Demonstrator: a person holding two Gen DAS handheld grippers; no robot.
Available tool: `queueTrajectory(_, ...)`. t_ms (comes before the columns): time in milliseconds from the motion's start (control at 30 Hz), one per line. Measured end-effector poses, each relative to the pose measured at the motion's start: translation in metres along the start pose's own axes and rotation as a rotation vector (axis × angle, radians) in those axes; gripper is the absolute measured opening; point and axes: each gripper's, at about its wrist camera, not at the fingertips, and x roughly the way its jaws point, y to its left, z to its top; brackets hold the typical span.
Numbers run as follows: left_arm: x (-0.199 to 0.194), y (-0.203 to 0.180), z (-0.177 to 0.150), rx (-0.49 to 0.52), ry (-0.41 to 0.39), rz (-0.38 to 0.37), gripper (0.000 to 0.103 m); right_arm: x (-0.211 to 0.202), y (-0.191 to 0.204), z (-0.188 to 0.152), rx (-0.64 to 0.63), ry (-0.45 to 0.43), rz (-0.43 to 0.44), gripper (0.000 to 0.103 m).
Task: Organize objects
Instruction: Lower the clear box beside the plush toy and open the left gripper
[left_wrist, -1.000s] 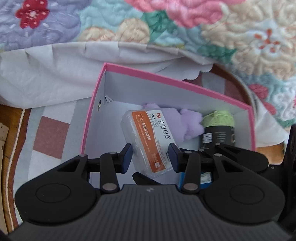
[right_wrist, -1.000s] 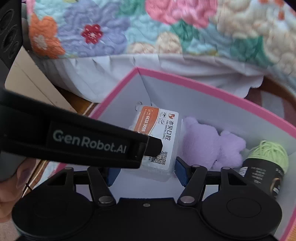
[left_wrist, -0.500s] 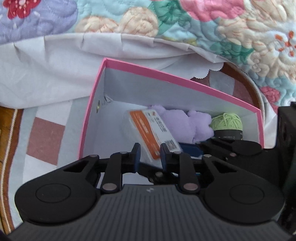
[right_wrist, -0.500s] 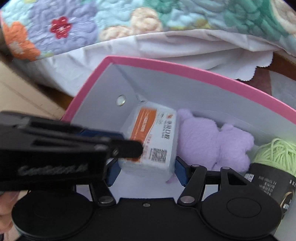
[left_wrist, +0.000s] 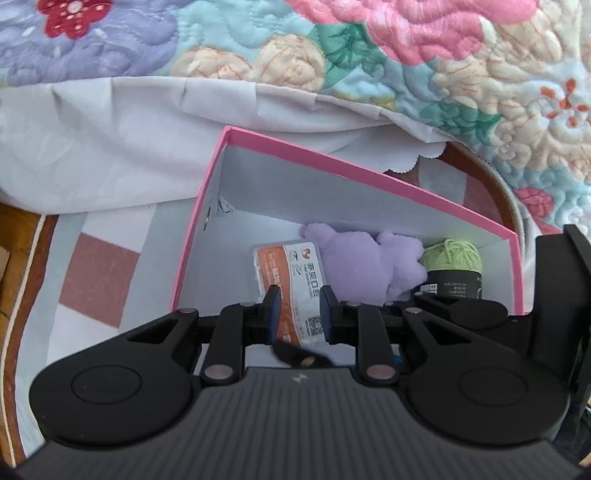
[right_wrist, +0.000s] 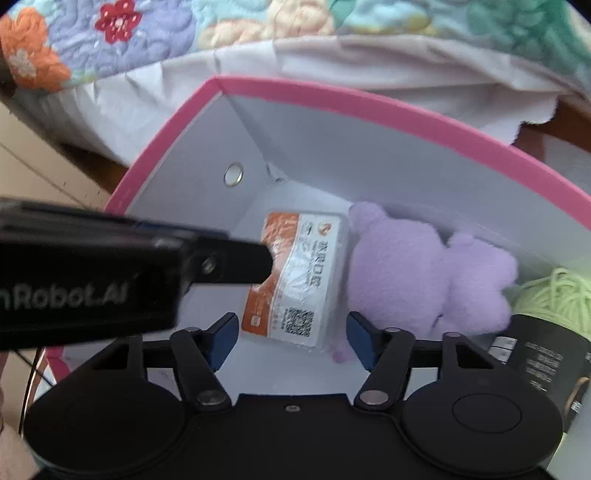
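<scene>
While the floral quilt (left_wrist: 406, 55) fills the background, the pink box (left_wrist: 369, 181) holds a purple plush (right_wrist: 424, 273), green yarn (left_wrist: 452, 254) and an orange-labelled packet (right_wrist: 295, 280). Left gripper (left_wrist: 298, 306) jaws narrowly flank it; only the right wrist view shows the right gripper (right_wrist: 291, 332) wide.

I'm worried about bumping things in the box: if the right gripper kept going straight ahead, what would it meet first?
Most likely the orange-and-white packet, which lies directly ahead of the open right gripper, beside the purple plush toy; depth is uncertain.
</scene>
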Motion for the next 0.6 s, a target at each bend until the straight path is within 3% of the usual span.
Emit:
queueTrajectory(200, -0.021, 0.000, -0.008, -0.020, -0.028, 0.009, 0.021, -0.012, 0.005, -0.005, 0.002, -0.070, -0.079, 0.024)
queueTrajectory(267, -0.028, -0.001, -0.010, -0.024, -0.034, 0.015, 0.021, -0.018, 0.006, -0.007, -0.013, -0.103, -0.108, 0.023)
queueTrajectory(600, -0.070, -0.010, -0.036, 0.054, -0.046, 0.027, 0.025, -0.104, 0.033, -0.051, -0.070, -0.224, -0.067, 0.031)
